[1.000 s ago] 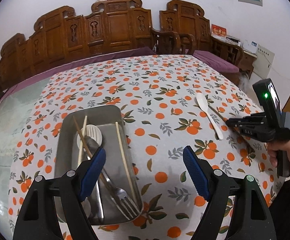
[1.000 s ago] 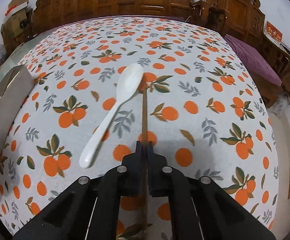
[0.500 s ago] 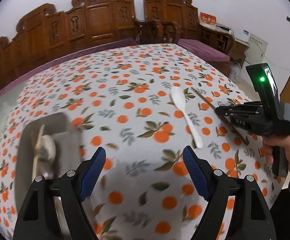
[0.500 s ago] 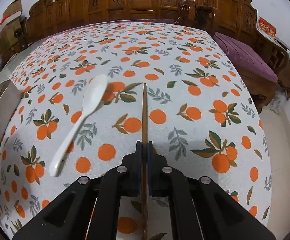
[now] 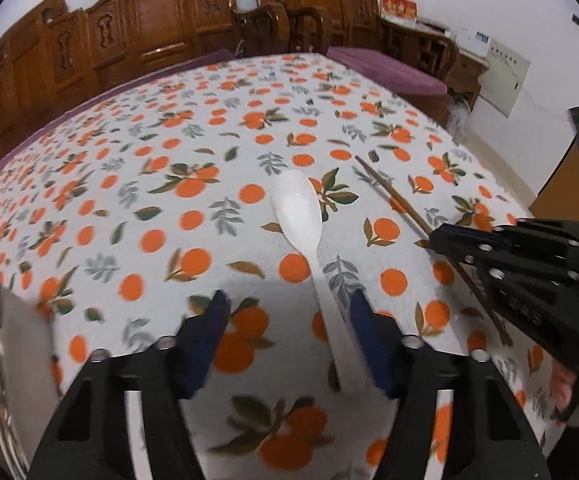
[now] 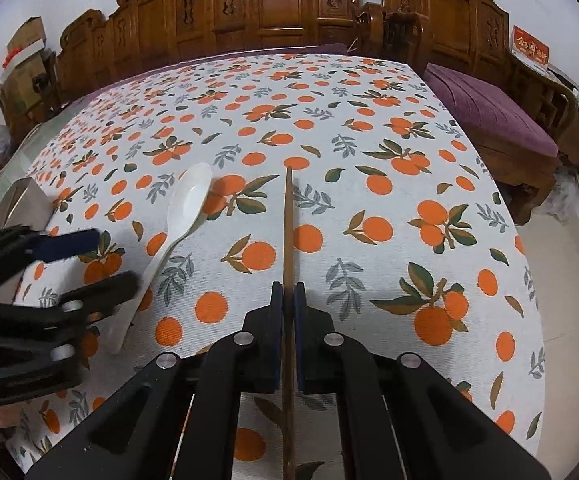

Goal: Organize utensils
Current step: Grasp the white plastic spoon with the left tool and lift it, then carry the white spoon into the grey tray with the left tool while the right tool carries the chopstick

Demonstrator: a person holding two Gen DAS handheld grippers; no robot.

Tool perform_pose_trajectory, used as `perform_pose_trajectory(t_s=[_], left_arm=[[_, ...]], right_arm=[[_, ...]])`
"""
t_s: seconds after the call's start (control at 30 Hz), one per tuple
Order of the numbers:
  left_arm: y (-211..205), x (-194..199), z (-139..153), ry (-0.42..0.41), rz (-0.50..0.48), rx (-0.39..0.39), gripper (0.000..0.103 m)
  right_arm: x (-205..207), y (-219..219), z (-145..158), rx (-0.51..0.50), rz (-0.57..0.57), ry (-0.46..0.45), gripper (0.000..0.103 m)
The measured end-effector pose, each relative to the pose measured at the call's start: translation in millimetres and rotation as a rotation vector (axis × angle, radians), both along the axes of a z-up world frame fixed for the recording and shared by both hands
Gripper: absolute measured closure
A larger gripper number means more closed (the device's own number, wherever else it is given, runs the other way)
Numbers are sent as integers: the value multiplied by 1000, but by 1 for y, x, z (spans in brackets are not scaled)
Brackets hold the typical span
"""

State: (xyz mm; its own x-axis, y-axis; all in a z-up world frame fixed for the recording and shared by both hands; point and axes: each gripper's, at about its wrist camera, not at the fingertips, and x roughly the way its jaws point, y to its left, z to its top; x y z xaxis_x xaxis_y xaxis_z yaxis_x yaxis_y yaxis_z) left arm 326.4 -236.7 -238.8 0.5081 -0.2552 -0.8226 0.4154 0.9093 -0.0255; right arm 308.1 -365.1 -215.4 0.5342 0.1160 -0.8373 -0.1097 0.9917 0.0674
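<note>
A white spoon [image 5: 303, 220] lies on the orange-print tablecloth; it also shows in the right wrist view [image 6: 177, 224]. My left gripper [image 5: 287, 320] is open, its blue pads on either side of the spoon's handle, not touching it. It appears in the right wrist view [image 6: 89, 260] at the left. My right gripper [image 6: 288, 304] is shut on a brown chopstick [image 6: 288, 224] and holds it pointing forward over the table. The chopstick [image 5: 393, 196] and right gripper [image 5: 433, 240] show at the right of the left wrist view.
A metal tray [image 5: 5, 360] with utensils sits at the table's left edge; its corner shows in the right wrist view [image 6: 25, 204]. Carved wooden chairs [image 6: 289, 4] line the far side. A purple-cushioned bench [image 6: 489, 112] stands at the right.
My left gripper has swung right, away from the tray, and come down around the spoon's handle. My right gripper has kept its hold on the chopstick and lifted it slightly.
</note>
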Motion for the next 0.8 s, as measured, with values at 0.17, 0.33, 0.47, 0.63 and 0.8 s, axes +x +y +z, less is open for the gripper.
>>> perform_pose_trajectory(t_s=[0.17,0.33,0.47,0.63,0.8], left_arm=[[-12,12,-11,5,3,17,58],[-13,16,-11,-2,5,18,93],[-7,14,-10,20,14,8,96],[11,3,-5,19,34,18,96],[32,-8,8,4,55,19,96]], right_arm=[[0,-1,0,8,-2,-1,97],[0,2,3,15,9,-7,97],[-1,9,7,62,29,-12,97],[-4,23,12,77,56,-20,97],[-7,40,19,55,91,-40,97]])
